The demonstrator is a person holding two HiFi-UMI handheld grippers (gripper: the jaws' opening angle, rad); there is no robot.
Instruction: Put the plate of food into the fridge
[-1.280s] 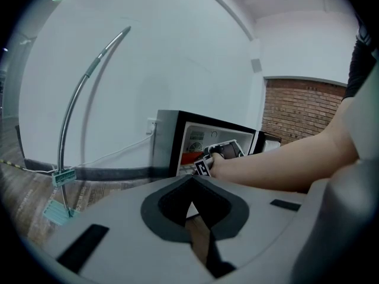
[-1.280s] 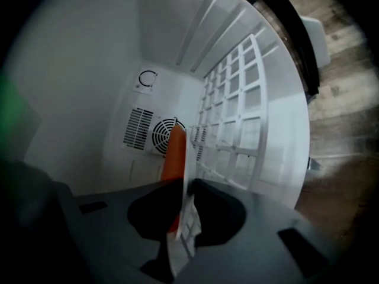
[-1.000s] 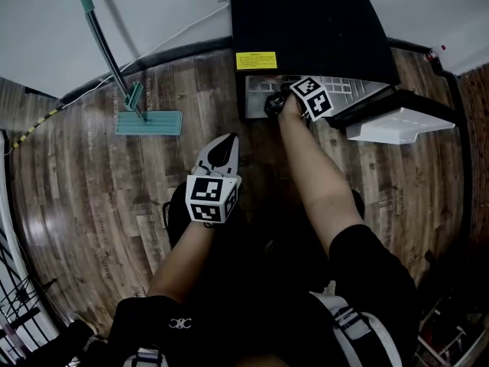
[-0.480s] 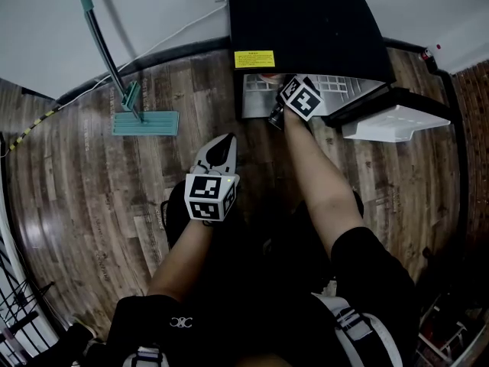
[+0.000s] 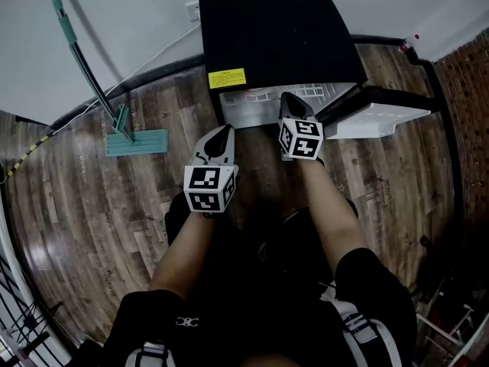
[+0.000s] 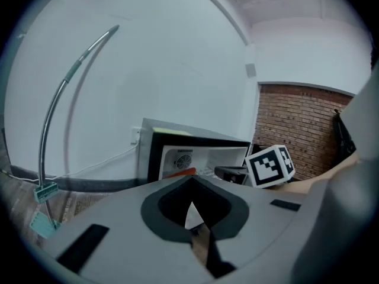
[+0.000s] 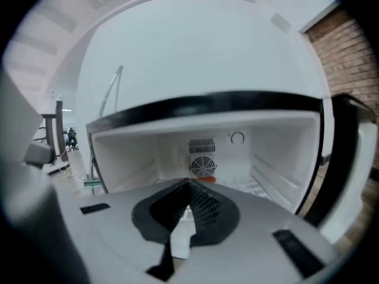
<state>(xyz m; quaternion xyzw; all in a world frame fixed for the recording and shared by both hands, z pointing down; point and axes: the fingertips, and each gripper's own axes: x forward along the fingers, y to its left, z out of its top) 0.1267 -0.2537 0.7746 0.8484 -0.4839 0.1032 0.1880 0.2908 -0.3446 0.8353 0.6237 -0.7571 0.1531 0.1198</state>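
The black mini fridge point(image 5: 275, 37) stands on the floor against the wall, its door point(image 5: 374, 113) swung open to the right. Deep on its white shelf lies an orange-red sliver, the plate point(image 7: 207, 180), also seen as an orange edge of the plate point(image 6: 179, 172) in the left gripper view. My right gripper point(image 5: 289, 98) hangs just outside the opening; its jaws have just been closing and now stand shut with nothing between them point(image 7: 188, 188). My left gripper point(image 5: 220, 132) is beside it on the left, shut and empty point(image 6: 190, 182).
A teal flat mop point(image 5: 136, 140) leans on the wall left of the fridge, with a white cable running along the skirting. A brick wall point(image 5: 466, 75) closes the right side. Dark wooden floor point(image 5: 92, 197) spreads to the left.
My right gripper has drawn back out of the fridge, rolled upright and risen. My left gripper has moved up toward the fridge front.
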